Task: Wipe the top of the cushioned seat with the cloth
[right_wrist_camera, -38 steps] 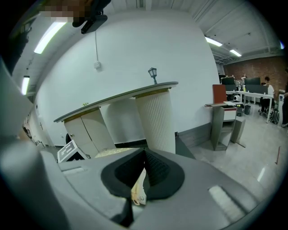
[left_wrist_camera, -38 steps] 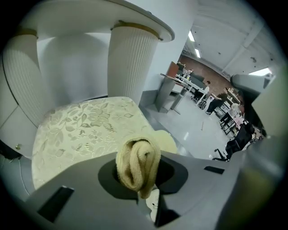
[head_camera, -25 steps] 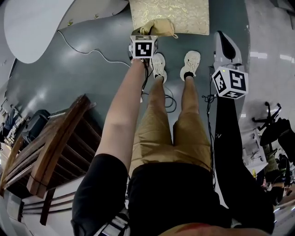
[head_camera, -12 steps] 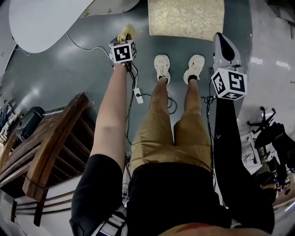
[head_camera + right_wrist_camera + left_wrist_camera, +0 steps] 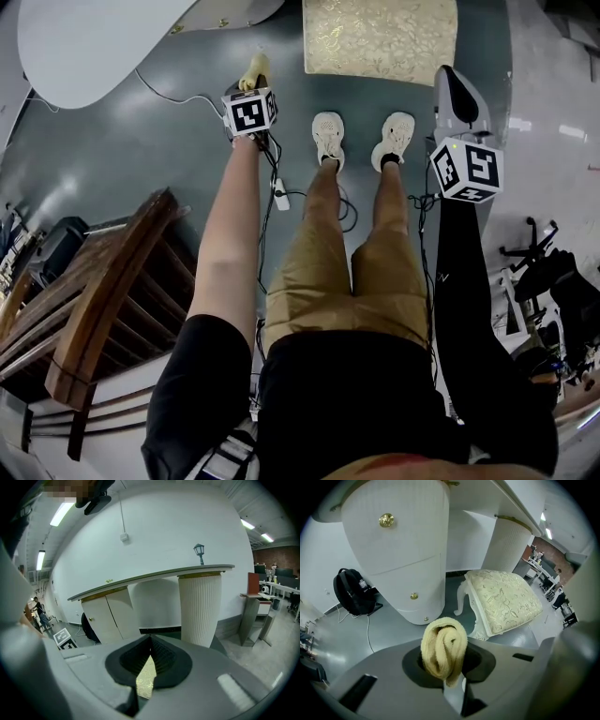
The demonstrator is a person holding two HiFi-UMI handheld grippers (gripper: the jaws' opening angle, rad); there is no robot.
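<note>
Lying beyond clamped cloth (image 5: 444,649): cushioned seat (image 5: 506,599), cabinet (image 5: 401,550), backpack (image 5: 353,592)

You hold one left gripper (image 5: 250,87), one right gripper (image 5: 150,644) and one cloth (image 5: 444,648); you see one seat (image 5: 506,599), one backpack (image 5: 352,592) and two shoes (image 5: 327,136) (image 5: 395,133).

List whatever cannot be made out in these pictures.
- Cushioned seat: in the head view, its far side is cut off by the top edge.
- Left gripper jaws: in the head view, hidden under its marker cube; only the cloth pokes out.
- Seat top in the right gripper view: only a sliver shows between the jaws.
</note>
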